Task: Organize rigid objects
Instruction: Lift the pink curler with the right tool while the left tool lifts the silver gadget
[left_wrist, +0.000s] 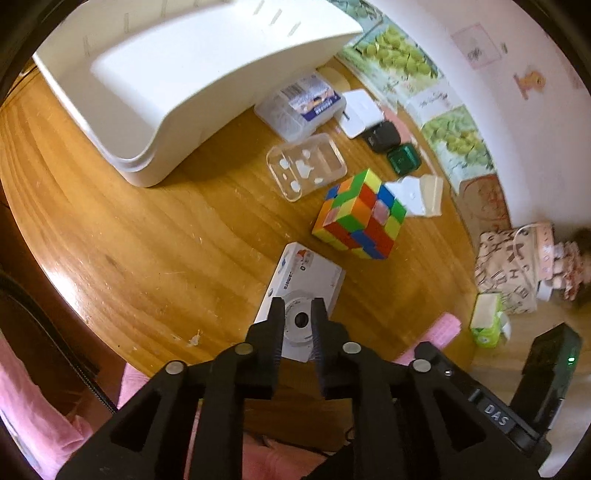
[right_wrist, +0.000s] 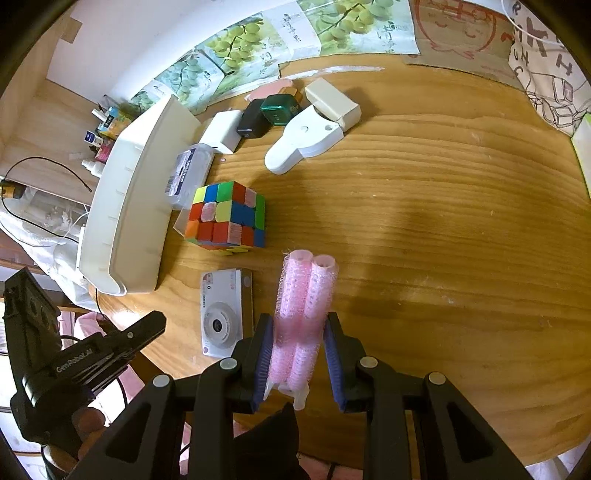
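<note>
Below the left wrist camera, the left gripper stands closed and empty over a white camera box. At 12 o'clock from it lies a colour cube; at 11 o'clock a white bin. The casing at 4 o'clock reads "DAS".

From the right wrist camera, the right gripper clamps paired pink hair rollers, long axis toward 12 o'clock. The cube stands at 11 o'clock, the box at 9 o'clock. The other tool reads "GenRobot.AI".

Home room, wooden table, grape posters, childlike wall stickers
</note>
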